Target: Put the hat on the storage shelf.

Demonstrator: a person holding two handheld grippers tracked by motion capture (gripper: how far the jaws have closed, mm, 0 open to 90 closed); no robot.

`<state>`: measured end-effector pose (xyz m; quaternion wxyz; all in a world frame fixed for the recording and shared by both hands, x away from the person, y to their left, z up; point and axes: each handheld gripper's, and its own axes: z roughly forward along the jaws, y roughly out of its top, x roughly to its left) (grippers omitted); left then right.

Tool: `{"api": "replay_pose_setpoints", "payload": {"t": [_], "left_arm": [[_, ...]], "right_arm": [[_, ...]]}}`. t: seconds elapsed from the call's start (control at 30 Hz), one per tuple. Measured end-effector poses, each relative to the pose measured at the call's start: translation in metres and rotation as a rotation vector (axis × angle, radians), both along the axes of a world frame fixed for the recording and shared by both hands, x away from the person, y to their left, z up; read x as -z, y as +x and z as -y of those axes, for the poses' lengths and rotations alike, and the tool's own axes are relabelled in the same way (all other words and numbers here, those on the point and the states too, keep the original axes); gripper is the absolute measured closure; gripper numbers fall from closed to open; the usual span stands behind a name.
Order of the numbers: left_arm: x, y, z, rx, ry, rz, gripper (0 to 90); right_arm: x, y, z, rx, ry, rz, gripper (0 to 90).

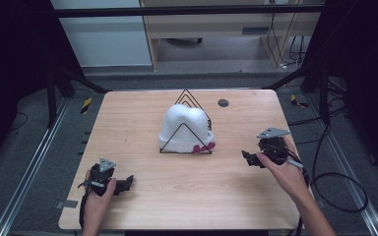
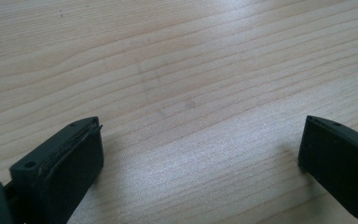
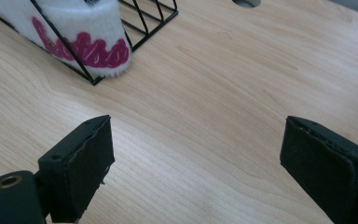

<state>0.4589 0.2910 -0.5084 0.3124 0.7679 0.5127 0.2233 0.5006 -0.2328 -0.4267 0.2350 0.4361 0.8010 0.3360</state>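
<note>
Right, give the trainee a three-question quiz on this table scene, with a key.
1. True or false: the white hat lies inside the black wire rack.
2. Which tool is nearer the hat: A) left tool, B) right tool?
3. What colour is the lettering on the hat's band?

Key
1. True; the rack's wire triangles stand around it.
2. B.
3. Pink. Both tools are open and hold nothing, low over the wooden table.

Fluffy white knitted hat (image 1: pixel 185 125), band lettered in magenta, perhaps script; thin black wire rack (image 1: pixel 186 129); pale wood-grain table (image 1: pixel 187 182); matte black grippers.
</note>
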Motion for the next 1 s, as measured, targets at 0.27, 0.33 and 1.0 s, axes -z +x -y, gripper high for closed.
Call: {"api": "replay_pose_setpoints", "payload": {"t": [0.27,0.33,1.0], "left_arm": [[0.000,0.000,0.000,0.000,0.000,0.000,0.0],[0.000,0.000,0.000,0.000,0.000,0.000,0.0],[0.000,0.000,0.000,0.000,0.000,0.000,0.0]], "right_arm": [[0.022,0.001,0.003,0.029,0.001,-0.044,11.6],[0.028,0.002,0.005,0.038,0.003,-0.051,11.8],[0.085,-0.007,0.005,0.156,0.076,-0.049,9.4]]}}
